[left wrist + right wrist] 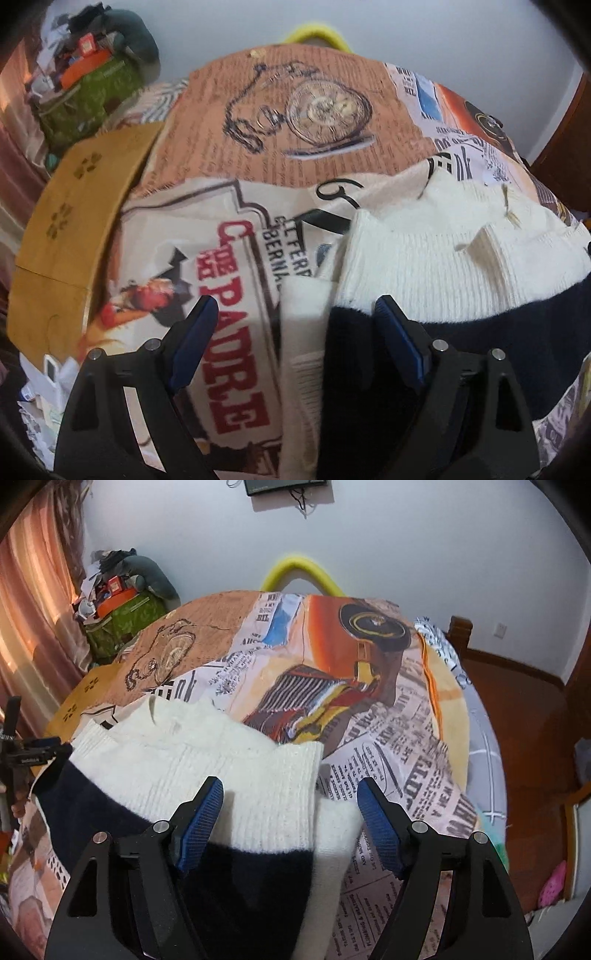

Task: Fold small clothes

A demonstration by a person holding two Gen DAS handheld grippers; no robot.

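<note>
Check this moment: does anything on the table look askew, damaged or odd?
Mostly tidy. The cream and navy knitted sweater lies only partly folded on the printed newspaper-pattern tablecloth, one cream sleeve sticking out past its edge. Both grippers are open.

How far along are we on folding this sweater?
Done: the sweater lies on the printed cloth, with a cream part turned over its right side. In hand: nothing; the left tongs and right tongs stand open over its side edges, gripping no fabric. Left: grasping and folding; no finished bundle shows.
</note>
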